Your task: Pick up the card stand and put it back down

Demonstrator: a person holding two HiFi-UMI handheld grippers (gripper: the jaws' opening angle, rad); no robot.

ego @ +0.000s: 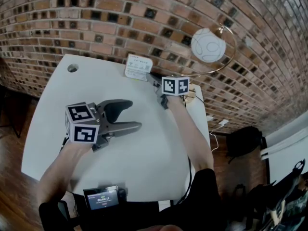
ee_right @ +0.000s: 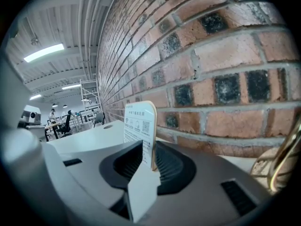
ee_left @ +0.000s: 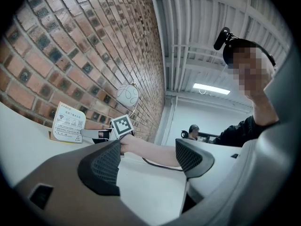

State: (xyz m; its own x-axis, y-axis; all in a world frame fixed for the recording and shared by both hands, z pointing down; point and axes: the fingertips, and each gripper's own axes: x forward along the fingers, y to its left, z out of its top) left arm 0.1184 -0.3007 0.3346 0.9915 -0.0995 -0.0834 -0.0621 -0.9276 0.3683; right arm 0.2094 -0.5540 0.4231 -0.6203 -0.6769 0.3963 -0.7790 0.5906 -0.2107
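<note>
The card stand (ego: 138, 66) is a white printed card upright at the far edge of the white table (ego: 57, 129), close to the brick wall. My right gripper (ego: 154, 81) reaches in from the stand's right side. In the right gripper view the card (ee_right: 139, 126) sits edge-on between the two ribbed pads, and the gripper (ee_right: 149, 157) is shut on it. The left gripper view shows the stand (ee_left: 68, 122) with its foot down at table level. My left gripper (ego: 132, 115) hovers over the middle of the table, open with nothing between its pads (ee_left: 101, 166).
A lamp with a white globe (ego: 208, 44) and a brass hoop stands at the far right corner. A round cable hole (ego: 72, 68) is at the far left. A small screen device (ego: 102, 197) lies at the near edge. A black bag (ego: 243, 141) sits on the floor.
</note>
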